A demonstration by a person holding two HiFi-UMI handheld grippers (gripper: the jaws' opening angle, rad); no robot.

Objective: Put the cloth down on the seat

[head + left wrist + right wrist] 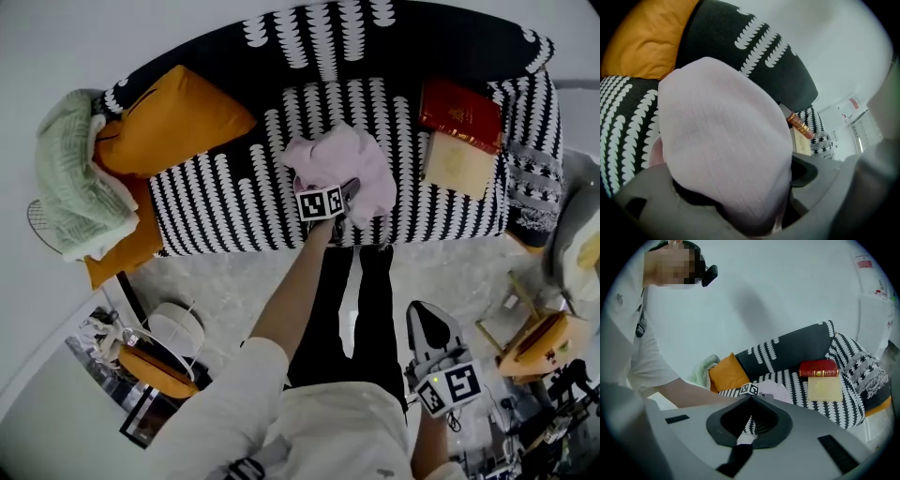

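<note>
A pale pink cloth (pixel 354 157) lies bunched on the black-and-white patterned sofa seat (pixel 230 192), near its front edge at the middle. My left gripper (pixel 351 194) reaches into the cloth from the front. In the left gripper view the cloth (pixel 722 145) fills the space between the jaws, which stand wide apart and do not visibly pinch it. My right gripper (pixel 427 323) hangs low by the person's hip, well away from the sofa. Its jaws (pixel 750 400) meet at the tip with nothing between them.
An orange cushion (pixel 173 122) and a green blanket (pixel 70 173) sit at the sofa's left end. A red book (pixel 459 112) and a yellowish pad (pixel 457 164) lie on the right seat. The person's black-trousered legs (pixel 352 291) stand before the sofa. Clutter lies on the floor on both sides.
</note>
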